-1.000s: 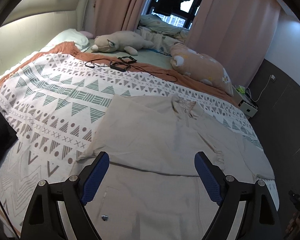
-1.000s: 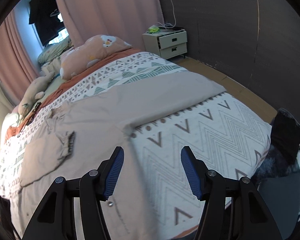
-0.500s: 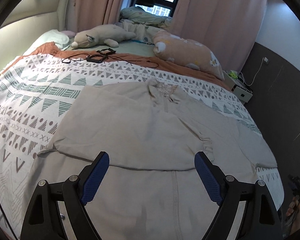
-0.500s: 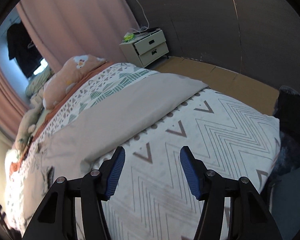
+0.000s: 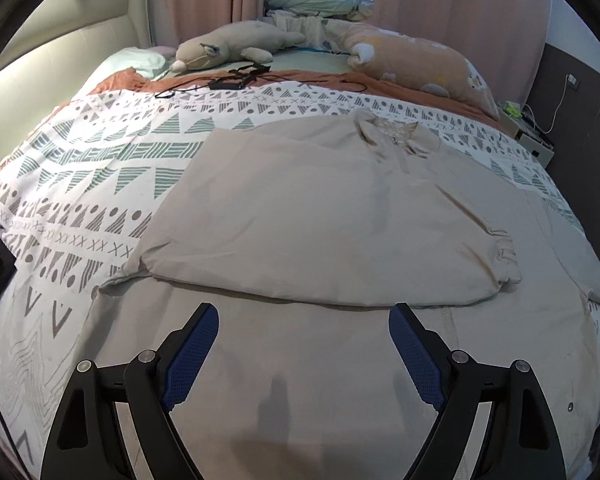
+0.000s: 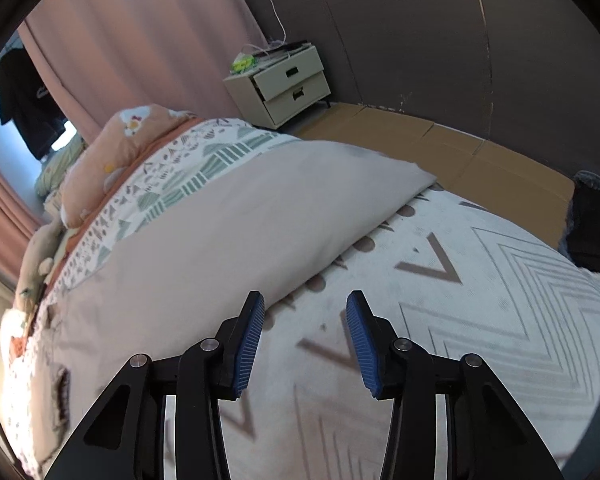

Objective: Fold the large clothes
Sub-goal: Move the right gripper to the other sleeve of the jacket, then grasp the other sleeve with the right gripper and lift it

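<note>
A patterned bedspread (image 5: 100, 184) covers the bed, and on it lies the beige garment (image 5: 324, 216), collar away from the viewer, its left sleeve folded across the chest with the gathered cuff (image 5: 504, 248) on the right. In the right wrist view the other sleeve (image 6: 284, 200) extends flat toward the bed's edge. The left gripper (image 5: 304, 344) hovers over the garment's lower body with jaws wide and empty. The right gripper (image 6: 305, 332) is moderately open, empty, beside that sleeve's lower edge. Judged best: pinch the sleeve near its end, lift low, and lay it across without dragging the folded layer.
</note>
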